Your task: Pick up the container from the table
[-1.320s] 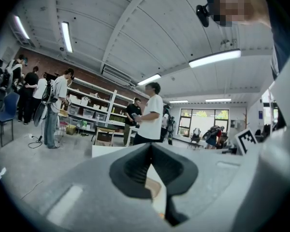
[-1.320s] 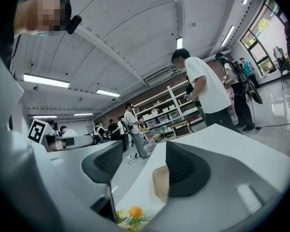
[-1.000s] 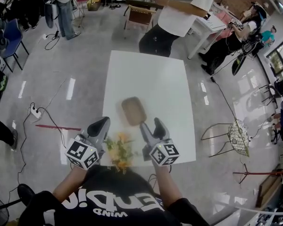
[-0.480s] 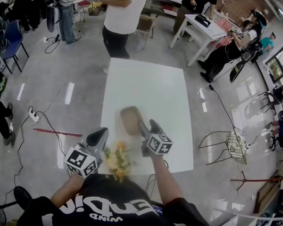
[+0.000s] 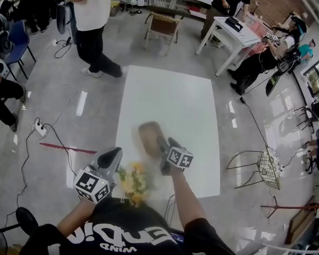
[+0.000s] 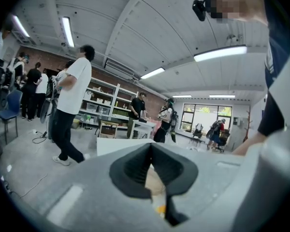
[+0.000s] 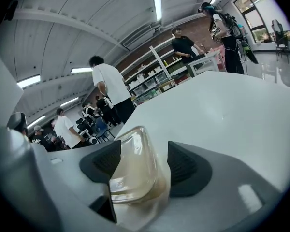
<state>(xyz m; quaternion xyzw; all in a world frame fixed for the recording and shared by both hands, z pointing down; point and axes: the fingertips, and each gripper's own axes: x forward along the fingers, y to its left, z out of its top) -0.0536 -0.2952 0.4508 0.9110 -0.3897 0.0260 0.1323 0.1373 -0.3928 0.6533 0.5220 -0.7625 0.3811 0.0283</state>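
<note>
Two claws sit over the white desk's [image 5: 175, 100] near end. The right claw [image 5: 166, 145] is spread around the clear container [image 7: 135, 168]; the left claw [image 5: 116, 154] is pressed together.

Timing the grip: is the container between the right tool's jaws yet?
Yes: the clear plastic container sits between the dark pads of the right tool.
</note>
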